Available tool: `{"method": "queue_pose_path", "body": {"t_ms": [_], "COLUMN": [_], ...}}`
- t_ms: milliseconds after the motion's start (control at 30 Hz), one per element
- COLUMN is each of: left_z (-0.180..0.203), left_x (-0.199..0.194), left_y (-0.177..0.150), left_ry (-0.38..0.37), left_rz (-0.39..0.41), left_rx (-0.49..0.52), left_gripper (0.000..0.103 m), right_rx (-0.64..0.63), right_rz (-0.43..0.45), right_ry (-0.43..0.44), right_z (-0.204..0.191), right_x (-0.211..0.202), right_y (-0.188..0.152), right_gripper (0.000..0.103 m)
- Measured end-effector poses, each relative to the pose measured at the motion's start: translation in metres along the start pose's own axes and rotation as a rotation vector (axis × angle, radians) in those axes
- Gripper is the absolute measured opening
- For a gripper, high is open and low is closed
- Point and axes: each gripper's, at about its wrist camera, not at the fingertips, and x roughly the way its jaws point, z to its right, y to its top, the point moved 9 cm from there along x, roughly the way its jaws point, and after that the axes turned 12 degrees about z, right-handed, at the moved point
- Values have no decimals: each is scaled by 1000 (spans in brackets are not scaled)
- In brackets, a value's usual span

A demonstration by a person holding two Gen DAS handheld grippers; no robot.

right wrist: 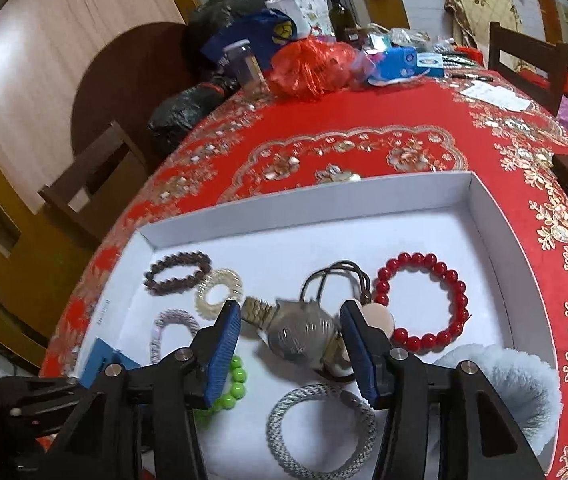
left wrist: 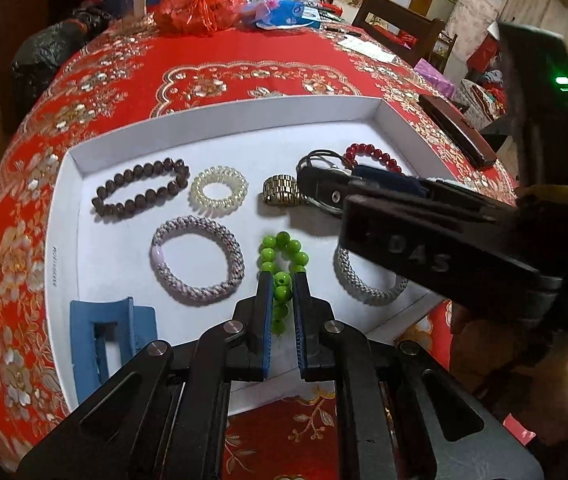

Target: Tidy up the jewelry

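Note:
A white tray (left wrist: 224, 120) on the red cloth holds the jewelry. My left gripper (left wrist: 283, 288) is low over the tray's near side, shut on a green bead bracelet (left wrist: 284, 248) whose loop lies on the tray floor ahead. My right gripper (right wrist: 289, 312) stands open around a gold-banded wristwatch (right wrist: 302, 336). The watch is blurred; its case is against the right pad and a gap shows at the left pad. Its band (left wrist: 280, 194) sticks out to the left. Black hair cords (right wrist: 336, 276) and a red bead bracelet (right wrist: 422, 298) lie just beyond.
Also in the tray: brown bead bracelet (left wrist: 140, 190), clear coil tie (left wrist: 219, 187), pink braided ring (left wrist: 198, 260), grey braided ring (right wrist: 320, 432), blue hair claw (left wrist: 104, 344), fluffy scrunchie (right wrist: 504, 384). A dark box (left wrist: 460, 132) lies right of the tray. Bags and bottles crowd the table's far end.

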Motion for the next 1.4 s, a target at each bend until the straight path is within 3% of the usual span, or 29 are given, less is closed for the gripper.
{"method": "queue_pose_path", "body": {"t_ms": [33, 133, 200, 300, 467, 633, 833, 967, 1067, 1233, 1400], "left_z": [0, -2, -4, -10, -21, -46, -51, -42, -41, -42, -28], "left_x": [1, -1, -3, -8, -25, -62, -142, -176, -183, -162, -157], "left_y": [0, 1, 4, 11, 25, 41, 56, 43, 24, 3, 1], "left_ry": [-3, -3, 8, 34, 82, 162, 349, 367, 306, 219, 204], "left_rz": [-4, -1, 13, 34, 65, 95, 287, 358, 351, 239, 234], "left_rx": [-5, -21, -36, -49, -56, -94, 61, 96, 48, -51, -39], "left_gripper": [13, 33, 53, 67, 72, 101, 102, 102, 102, 102, 102], "right_rx": [2, -4, -5, -18, -80, -125, -189, -244, -244, -212, -128], "right_rz": [3, 22, 39, 60, 76, 44, 79, 203, 279, 219, 238], "right_ry": [5, 5, 3, -18, -131, -201, -203, -238, -256, -253, -248], "right_z": [0, -1, -1, 1, 6, 3, -12, -26, -28, -19, -5], "right_x": [-3, -13, -23, -41, -82, -136, -184, -212, -223, -214, -217], "right_y": [2, 9, 16, 27, 37, 26, 3, 10, 12, -3, 1], "right_gripper": [51, 51, 51, 51, 84, 97, 101, 103, 103, 103, 103]}}
